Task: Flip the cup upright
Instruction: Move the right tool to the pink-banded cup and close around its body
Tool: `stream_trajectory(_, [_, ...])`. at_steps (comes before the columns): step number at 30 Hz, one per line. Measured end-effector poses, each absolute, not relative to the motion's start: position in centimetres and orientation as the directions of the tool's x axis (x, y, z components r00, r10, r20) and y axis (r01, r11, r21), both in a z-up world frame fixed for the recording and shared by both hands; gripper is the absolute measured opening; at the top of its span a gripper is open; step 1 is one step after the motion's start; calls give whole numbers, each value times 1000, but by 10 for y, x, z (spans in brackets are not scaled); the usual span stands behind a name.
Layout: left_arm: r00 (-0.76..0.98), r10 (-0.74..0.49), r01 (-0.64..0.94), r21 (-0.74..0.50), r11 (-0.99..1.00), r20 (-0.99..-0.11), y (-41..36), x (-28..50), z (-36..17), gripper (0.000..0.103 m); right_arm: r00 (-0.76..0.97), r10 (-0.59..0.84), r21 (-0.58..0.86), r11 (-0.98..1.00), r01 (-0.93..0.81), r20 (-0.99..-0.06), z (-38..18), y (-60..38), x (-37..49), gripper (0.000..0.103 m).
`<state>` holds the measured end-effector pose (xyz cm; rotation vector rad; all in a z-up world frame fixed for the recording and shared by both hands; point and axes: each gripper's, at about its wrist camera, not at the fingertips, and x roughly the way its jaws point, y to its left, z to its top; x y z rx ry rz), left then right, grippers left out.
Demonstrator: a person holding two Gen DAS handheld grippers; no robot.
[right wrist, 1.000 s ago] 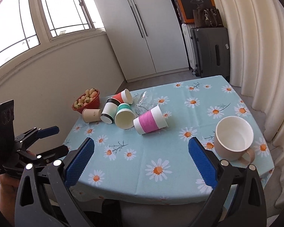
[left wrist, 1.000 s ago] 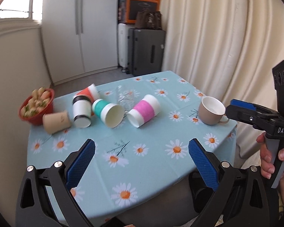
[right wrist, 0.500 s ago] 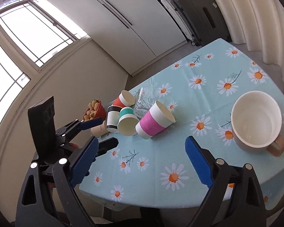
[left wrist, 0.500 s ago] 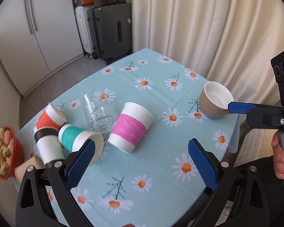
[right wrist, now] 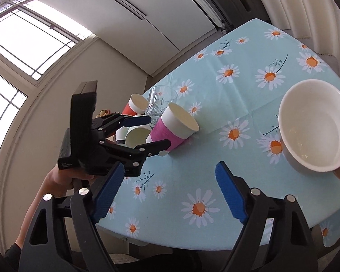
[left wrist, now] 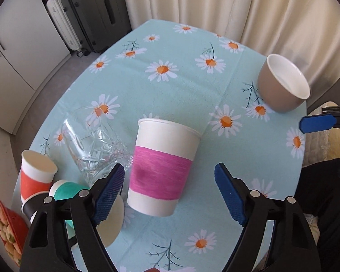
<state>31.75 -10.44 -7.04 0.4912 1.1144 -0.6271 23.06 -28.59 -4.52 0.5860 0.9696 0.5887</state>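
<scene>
A white paper cup with a pink band (left wrist: 162,168) lies on its side on the daisy tablecloth, mouth pointing away; it also shows in the right wrist view (right wrist: 173,128). My left gripper (left wrist: 170,192) is open, its blue pads either side of the cup's base end, close but not touching. It shows in the right wrist view (right wrist: 151,132) with its jaws around the cup. My right gripper (right wrist: 170,195) is open and empty over the table's near edge, beside a beige mug (right wrist: 315,124).
A clear glass (left wrist: 95,149) lies on its side left of the pink cup. Red (left wrist: 35,174), teal (left wrist: 68,192) and black-banded cups lie tipped further left. A red bowl of snacks (left wrist: 6,229) sits at the far left. The beige mug (left wrist: 283,83) stands upright at the right.
My left gripper has moved forward and down toward the pink cup, which now sits between its open jaws. My right gripper has edged closer to the table near the mug.
</scene>
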Motion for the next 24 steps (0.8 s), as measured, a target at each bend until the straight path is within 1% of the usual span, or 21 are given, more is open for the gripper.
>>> stream_trajectory(3, [288, -203, 693, 58, 719, -936, -107, 322, -78, 79, 435, 680, 678, 710, -190, -590, -48, -285, 232, 83])
stream_trajectory(4, [281, -202, 696, 54, 716, -938, -109, 323, -80, 77, 430, 681, 680, 709, -186, -592, -48, -286, 232, 83])
stream_trajectory(9, [273, -172, 705, 75, 705, -947, -114, 325, -89, 75, 415, 680, 680, 712, -176, -605, -50, -285, 234, 83])
stream_trajectory(11, [272, -166, 704, 78, 705, -948, -114, 326, -91, 68, 411, 680, 680, 712, -172, -607, -50, -285, 234, 83])
stream_trajectory(21, [293, -162, 693, 92, 715, -942, -116, 326, -91, 67, 409, 671, 675, 720, -161, -618, -51, -285, 234, 83])
stream_trajectory(24, [289, -181, 674, 66, 736, -940, -113, 322, -86, 66, 405, 678, 681, 714, -161, -614, -51, -285, 234, 83])
